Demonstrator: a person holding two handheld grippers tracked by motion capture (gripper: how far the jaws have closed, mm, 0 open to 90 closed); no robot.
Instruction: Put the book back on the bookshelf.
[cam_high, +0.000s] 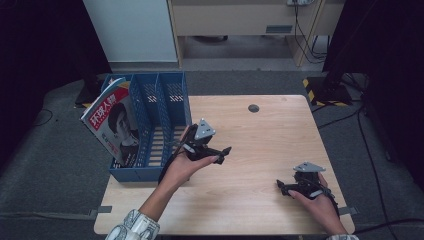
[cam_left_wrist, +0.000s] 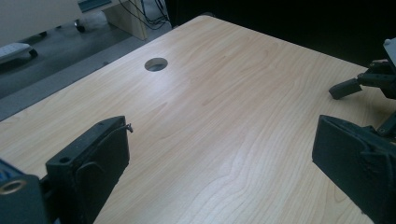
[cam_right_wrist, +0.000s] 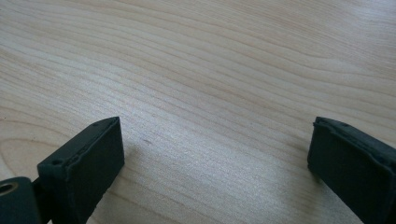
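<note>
A red-and-white magazine leans in the left slot of a blue mesh file rack at the table's left side. Just right of the rack, my left gripper is held above the wood, pointing right. In the left gripper view, my left gripper has its jaws wide apart with bare wood between them. My right gripper rests low near the front right corner, pointing left. Seen in the right gripper view, my right gripper is open over bare wood. The right gripper's tip appears at the far right of the left gripper view.
The light wooden table has a round cable hole near its far edge, which also appears as a cable hole in the left gripper view. The rack's other slots hold nothing. Cabinets, cables and a dark stand lie beyond the table.
</note>
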